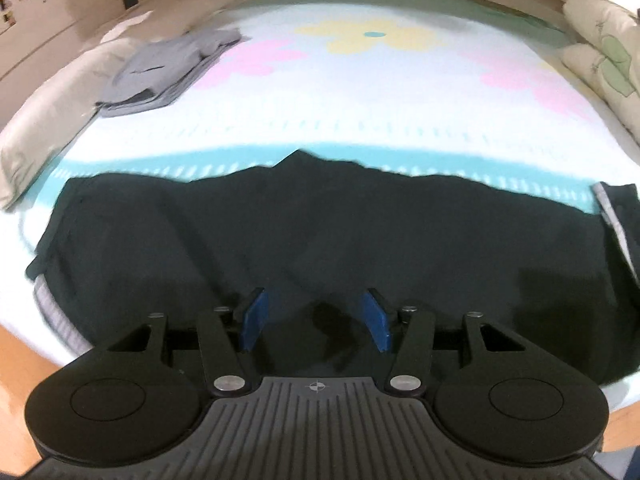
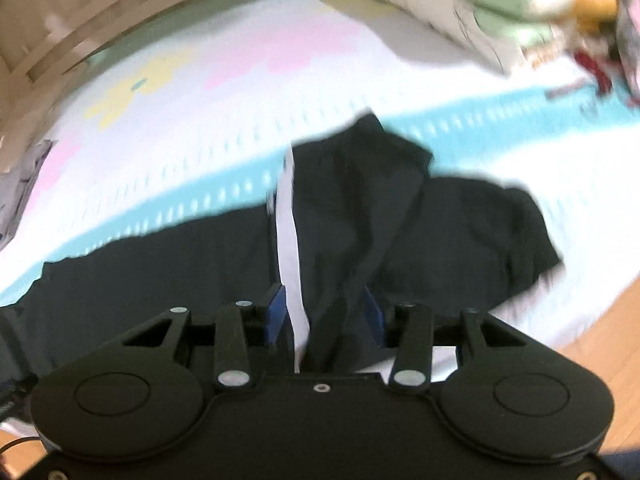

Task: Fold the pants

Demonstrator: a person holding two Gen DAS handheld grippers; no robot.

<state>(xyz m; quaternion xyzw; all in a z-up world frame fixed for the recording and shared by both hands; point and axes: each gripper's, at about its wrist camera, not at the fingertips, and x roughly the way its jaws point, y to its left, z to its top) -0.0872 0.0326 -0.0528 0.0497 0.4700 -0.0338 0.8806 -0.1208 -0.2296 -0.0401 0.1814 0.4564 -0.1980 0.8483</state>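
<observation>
Black pants [image 2: 344,216] (white stripe) between parted right hand-held gripper [image 2: 326,316] pads.

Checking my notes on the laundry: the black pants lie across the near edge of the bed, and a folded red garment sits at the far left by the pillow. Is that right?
Not quite: the folded garment is grey, not red, as the left wrist view shows. The rest holds: the black pants lie across the near edge of the bed, and the garment sits at the far left by the pillow.

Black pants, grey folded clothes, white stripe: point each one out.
black pants [image 1: 320,232], left wrist view, middle of the spread fabric
grey folded clothes [image 1: 168,74], left wrist view, top layer
white stripe [image 2: 287,232], right wrist view, mid-length of the stripe
</observation>
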